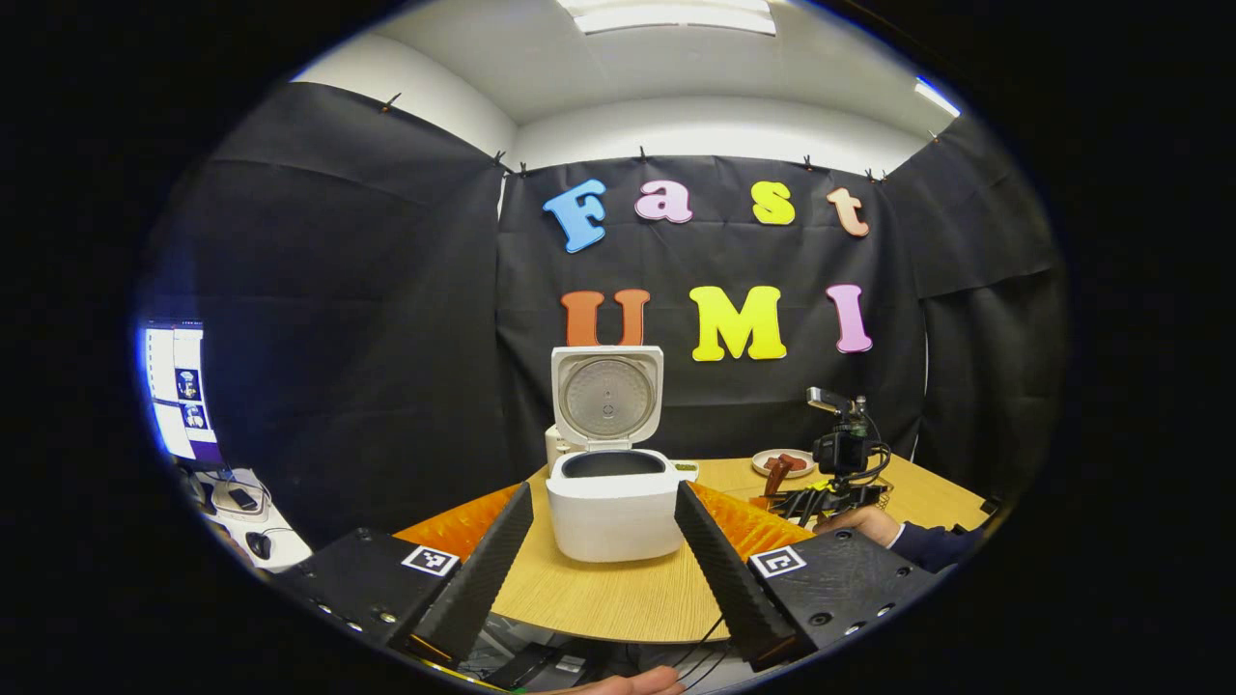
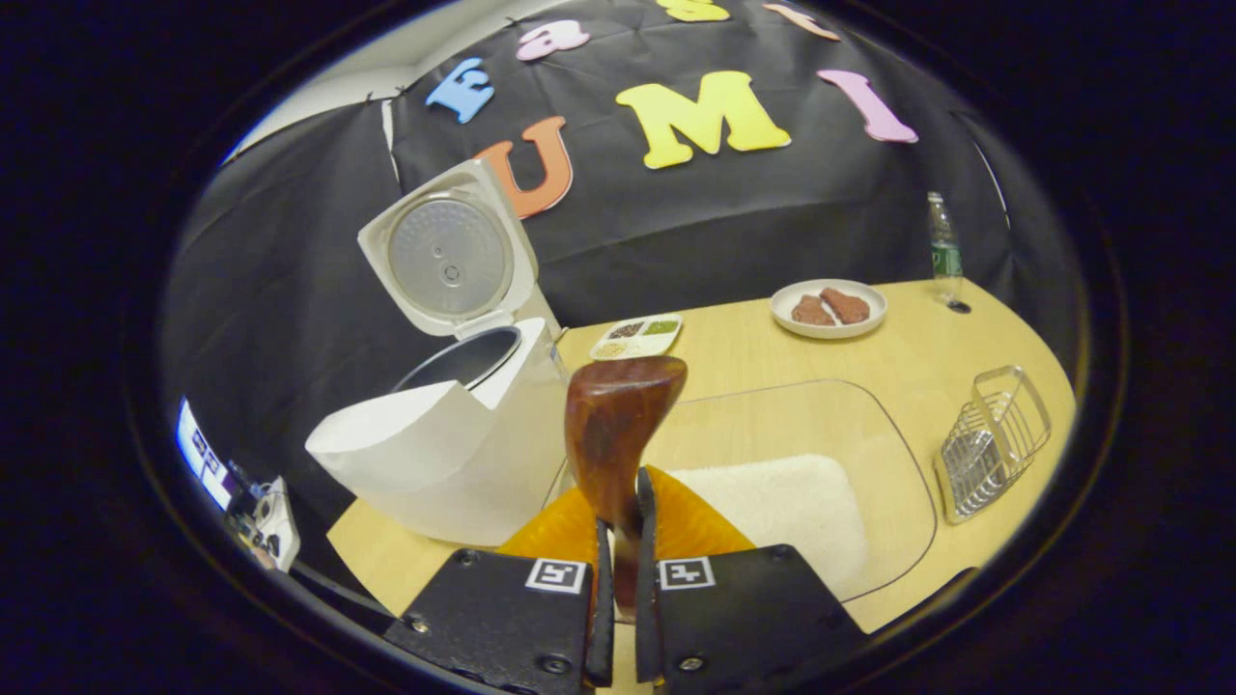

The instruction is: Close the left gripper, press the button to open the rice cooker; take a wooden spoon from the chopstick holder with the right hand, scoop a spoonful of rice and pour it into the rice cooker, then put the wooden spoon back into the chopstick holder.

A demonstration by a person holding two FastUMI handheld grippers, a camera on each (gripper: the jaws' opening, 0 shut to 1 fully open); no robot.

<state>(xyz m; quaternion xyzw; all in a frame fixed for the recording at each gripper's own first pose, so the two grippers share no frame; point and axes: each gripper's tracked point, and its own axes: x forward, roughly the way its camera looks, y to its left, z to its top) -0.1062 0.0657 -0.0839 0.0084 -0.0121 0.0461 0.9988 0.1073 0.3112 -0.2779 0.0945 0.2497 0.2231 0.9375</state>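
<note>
The wooden spoon point(image 2: 618, 425) is clamped by its handle between the fingers of the right tongs point(image 2: 618, 541), bowl raised above the white rice point(image 2: 782, 507) in its clear tray; being stiff, light and smooth-finished, it is best gripped low on the handle, where twisting is judged least likely. The rice cooker point(image 2: 439, 425) stands just beside on the surface point(image 2: 772, 357) with its lid up. The left tongs point(image 1: 603, 541) are held spread wide and empty, facing the cooker.

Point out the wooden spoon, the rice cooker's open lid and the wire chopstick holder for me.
wooden spoon point(image 2: 618, 415): right gripper view, back of its bowl.
rice cooker lid point(image 2: 449, 256): right gripper view, round inner plate.
chopstick holder point(image 2: 995, 444): right gripper view, wire side wall.
</note>
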